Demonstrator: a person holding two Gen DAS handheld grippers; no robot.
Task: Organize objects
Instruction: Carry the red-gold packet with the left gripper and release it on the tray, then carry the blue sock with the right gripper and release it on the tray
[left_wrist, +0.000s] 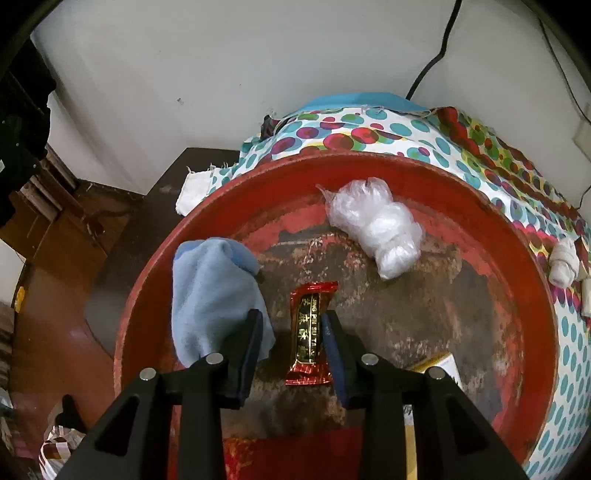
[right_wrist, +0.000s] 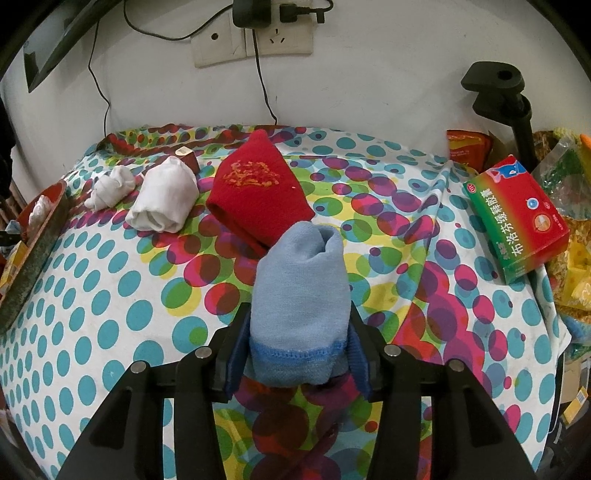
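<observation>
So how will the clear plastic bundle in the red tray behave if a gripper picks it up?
The plastic bundle looks like crumpled thin film, so it is probably very light and would squash under the fingers. Its glossy surface may be slippery. Its loose twisted end could trail or snag on the red tray.

A worn red tray (left_wrist: 532, 266) is seen from above on a dotted tablecloth (left_wrist: 424, 136), with the left gripper (left_wrist: 291, 332) held open over it. A red snack packet (left_wrist: 309, 332) is framed between its fingers, flanked by a light blue cloth (left_wrist: 210, 291) and a clear plastic bundle (left_wrist: 376, 225).
</observation>
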